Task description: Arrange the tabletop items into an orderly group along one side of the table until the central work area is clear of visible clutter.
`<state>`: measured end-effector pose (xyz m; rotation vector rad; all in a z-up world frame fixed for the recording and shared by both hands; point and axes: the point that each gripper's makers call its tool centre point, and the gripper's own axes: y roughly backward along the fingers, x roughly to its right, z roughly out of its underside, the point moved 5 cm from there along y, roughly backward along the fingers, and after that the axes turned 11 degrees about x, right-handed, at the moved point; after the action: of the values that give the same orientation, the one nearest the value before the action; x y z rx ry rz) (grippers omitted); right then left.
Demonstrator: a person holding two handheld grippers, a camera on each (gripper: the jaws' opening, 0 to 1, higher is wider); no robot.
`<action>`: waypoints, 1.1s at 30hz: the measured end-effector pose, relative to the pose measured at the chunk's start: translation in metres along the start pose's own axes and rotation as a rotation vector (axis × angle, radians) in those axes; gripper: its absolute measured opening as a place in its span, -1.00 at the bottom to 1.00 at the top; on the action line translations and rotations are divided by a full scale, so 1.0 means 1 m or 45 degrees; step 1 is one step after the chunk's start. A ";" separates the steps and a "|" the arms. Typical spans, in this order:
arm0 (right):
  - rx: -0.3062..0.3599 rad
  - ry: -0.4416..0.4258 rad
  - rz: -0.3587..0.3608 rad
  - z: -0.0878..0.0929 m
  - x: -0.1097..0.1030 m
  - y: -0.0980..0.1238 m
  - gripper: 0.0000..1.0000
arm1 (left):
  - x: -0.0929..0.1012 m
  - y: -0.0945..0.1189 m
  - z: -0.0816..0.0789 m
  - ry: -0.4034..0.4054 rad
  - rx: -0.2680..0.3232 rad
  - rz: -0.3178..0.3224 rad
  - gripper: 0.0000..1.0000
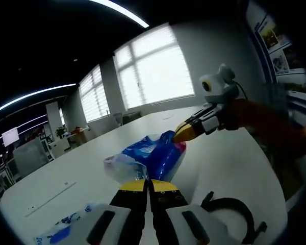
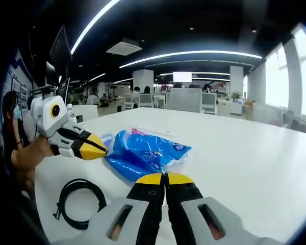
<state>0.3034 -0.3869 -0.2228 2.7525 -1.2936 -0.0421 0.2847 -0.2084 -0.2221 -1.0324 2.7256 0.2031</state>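
Note:
A blue plastic pack (image 1: 153,155) (image 2: 143,155) lies on the white table (image 1: 229,158) (image 2: 255,158). In the left gripper view, my left gripper (image 1: 148,182) rises from the bottom, its yellow-tipped jaws shut on the clear wrapper edge at the pack's near side. My right gripper (image 1: 177,135) comes in from the right, shut, with its tip against the pack's far end. The right gripper view has my right gripper (image 2: 166,177) shut at the pack's near edge. There the left gripper (image 2: 103,149) enters from the left, shut at the pack's side.
A coiled black cable (image 1: 229,210) (image 2: 79,201) lies on the table close to both grippers. A second blue-and-white packet (image 1: 61,232) sits near the table's edge. An orange sleeve (image 1: 265,120) holds the right gripper. Office desks and windows stand beyond.

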 end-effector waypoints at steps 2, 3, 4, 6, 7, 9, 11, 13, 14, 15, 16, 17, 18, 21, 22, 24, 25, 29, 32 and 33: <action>0.001 -0.002 0.000 0.000 0.002 0.001 -1.00 | -0.001 -0.001 0.000 0.004 0.005 0.002 -1.00; 0.000 -0.001 0.001 0.000 0.003 0.001 -1.00 | -0.001 -0.002 0.001 0.008 0.008 0.002 -1.00; -0.004 0.001 0.002 0.000 0.004 0.001 -1.00 | -0.001 -0.003 0.001 0.012 0.009 0.004 -1.00; -0.006 -0.001 0.007 0.002 0.006 0.000 -1.00 | -0.001 -0.005 0.002 0.021 0.011 0.011 -1.00; -0.008 -0.002 0.007 0.003 0.006 0.000 -1.00 | 0.000 -0.005 0.003 0.020 0.010 0.011 -1.00; -0.015 -0.007 0.011 0.007 0.008 0.000 -1.00 | 0.000 -0.007 0.006 0.035 0.012 0.018 -1.00; -0.016 -0.016 0.007 0.009 0.009 -0.001 -1.00 | -0.001 -0.007 0.009 0.041 0.007 0.011 -1.00; -0.026 -0.012 0.006 0.011 0.010 -0.002 -1.00 | -0.001 -0.007 0.010 0.046 0.003 0.012 -1.00; -0.031 -0.011 0.006 0.013 0.011 -0.003 -1.00 | -0.001 -0.007 0.012 0.047 -0.003 0.013 -1.00; -0.032 -0.010 0.007 0.014 0.010 -0.004 -1.00 | -0.001 -0.008 0.013 0.047 -0.006 0.014 -1.00; -0.033 -0.009 0.010 0.015 0.009 -0.004 -1.00 | -0.001 -0.008 0.014 0.048 -0.009 0.015 -1.00; -0.035 -0.012 0.015 0.018 0.011 -0.004 -1.00 | 0.000 -0.010 0.017 0.050 -0.017 0.018 -1.00; -0.044 -0.009 0.014 0.020 0.012 -0.005 -1.00 | 0.001 -0.011 0.019 0.046 -0.025 0.017 -1.00; -0.059 -0.005 0.011 0.027 0.011 -0.006 -1.00 | 0.002 -0.012 0.026 0.035 -0.052 0.025 -1.00; -0.063 -0.005 0.012 0.028 0.012 -0.006 -1.00 | 0.002 -0.013 0.029 0.038 -0.059 0.027 -1.00; -0.062 -0.005 0.015 0.032 0.011 -0.006 -1.00 | 0.003 -0.014 0.035 0.040 -0.077 0.031 -1.00; -0.066 -0.006 0.017 0.034 0.010 -0.006 -1.00 | 0.003 -0.015 0.037 0.039 -0.084 0.031 -1.00; -0.095 0.001 0.018 0.045 0.010 -0.008 -1.00 | 0.007 -0.013 0.045 0.060 -0.106 0.031 -1.00; -0.097 -0.008 0.017 0.049 0.011 -0.010 -1.00 | 0.011 -0.012 0.050 0.060 -0.119 0.036 -1.00; -0.111 -0.006 0.015 0.054 0.011 -0.011 -1.00 | 0.011 -0.011 0.052 0.066 -0.126 0.038 -1.00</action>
<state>0.3152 -0.3921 -0.2770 2.6735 -1.2770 -0.1022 0.2918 -0.2128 -0.2754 -1.0372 2.8038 0.3234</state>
